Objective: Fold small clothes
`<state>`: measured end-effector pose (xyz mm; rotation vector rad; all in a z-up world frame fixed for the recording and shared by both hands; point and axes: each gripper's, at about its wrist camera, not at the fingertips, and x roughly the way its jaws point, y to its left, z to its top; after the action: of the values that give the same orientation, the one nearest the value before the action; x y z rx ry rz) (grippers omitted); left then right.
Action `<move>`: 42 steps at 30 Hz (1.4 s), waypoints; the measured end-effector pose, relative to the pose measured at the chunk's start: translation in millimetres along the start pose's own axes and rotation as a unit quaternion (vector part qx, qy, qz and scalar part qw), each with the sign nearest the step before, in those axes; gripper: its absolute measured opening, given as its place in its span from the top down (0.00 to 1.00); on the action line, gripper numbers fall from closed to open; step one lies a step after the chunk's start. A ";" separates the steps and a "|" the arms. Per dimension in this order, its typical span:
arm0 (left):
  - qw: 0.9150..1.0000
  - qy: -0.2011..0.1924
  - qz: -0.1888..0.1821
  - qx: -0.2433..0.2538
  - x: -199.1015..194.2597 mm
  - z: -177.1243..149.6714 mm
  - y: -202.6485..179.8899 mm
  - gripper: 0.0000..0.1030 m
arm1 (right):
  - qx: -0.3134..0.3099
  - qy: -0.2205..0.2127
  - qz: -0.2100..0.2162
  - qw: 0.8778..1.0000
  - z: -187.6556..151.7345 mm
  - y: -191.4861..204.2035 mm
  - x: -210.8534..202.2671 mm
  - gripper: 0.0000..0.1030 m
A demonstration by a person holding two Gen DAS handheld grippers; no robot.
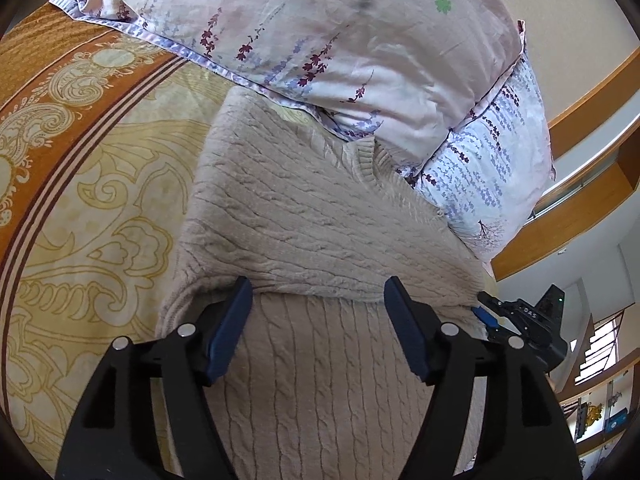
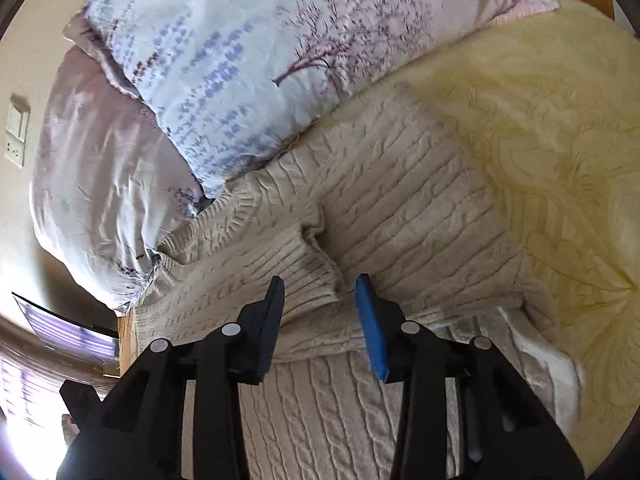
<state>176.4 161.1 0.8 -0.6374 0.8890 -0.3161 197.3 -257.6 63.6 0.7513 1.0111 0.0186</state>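
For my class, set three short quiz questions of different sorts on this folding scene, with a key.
1. True or false: the left gripper grips the sweater.
2. What lies against the sweater's far edge? A) pillows B) a towel C) a box
3. Fill in: the sweater lies on a patterned ____.

Key: 1 false, its fingers stand open above the knit; 2 A; 3 bedspread.

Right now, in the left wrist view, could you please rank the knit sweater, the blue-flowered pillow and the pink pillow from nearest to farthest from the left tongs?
1. Knit sweater: directly under and ahead of the left tongs.
2. Blue-flowered pillow: ahead, to the right.
3. Pink pillow: farthest, at the top, lying on the blue-flowered one.
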 end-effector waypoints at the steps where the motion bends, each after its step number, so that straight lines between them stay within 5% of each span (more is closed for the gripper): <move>1: 1.000 0.000 -0.001 0.000 0.0 0.1 0.1 0.33 | -0.005 0.000 0.001 1.000 0.4 1.1 2.4 0.68; 3: 1.000 0.002 -0.003 0.000 0.1 0.6 0.2 0.33 | -0.018 0.006 0.007 1.000 1.0 4.8 7.6 0.90; 7: 1.000 0.005 -0.008 -0.004 -0.1 0.9 0.5 0.30 | -0.089 -0.080 0.062 0.991 7.0 37.4 -25.8 0.92; 9: 1.000 0.006 -0.009 -0.004 -0.9 0.0 0.6 0.30 | -0.137 -0.124 0.053 0.981 1.1 50.6 -46.6 0.92; 13: 1.000 0.007 -0.009 0.006 -1.1 -1.7 -1.2 0.30 | -0.105 -0.050 -0.039 0.992 -8.9 19.8 -15.4 0.92; 31: 1.000 -0.016 -0.012 0.022 -61.1 -39.0 11.4 0.29 | -0.072 -0.041 -0.044 0.996 -14.8 0.6 -8.7 0.92; 34: 1.000 -0.019 -0.010 0.020 -74.3 -49.5 21.2 0.29 | -0.081 -0.044 -0.030 0.995 -23.6 -3.0 -27.2 0.84; 36: 1.000 -0.017 -0.011 0.017 -80.3 -57.2 26.9 0.29 | -0.079 -0.052 -0.016 0.995 -30.4 -13.2 -46.8 0.55; 37: 1.000 -0.014 -0.014 0.014 -81.6 -61.0 29.8 0.29 | -0.075 -0.054 -0.012 0.996 -33.1 -19.6 -55.5 0.51; 42: 1.000 -0.001 -0.028 0.006 -83.4 -79.0 35.1 0.31 | -0.054 -0.047 0.001 0.997 -49.5 -64.7 -97.3 0.49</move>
<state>63.1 200.2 -6.5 -0.6508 0.8682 -0.3704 84.8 -312.2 84.9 0.6493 0.9115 0.0392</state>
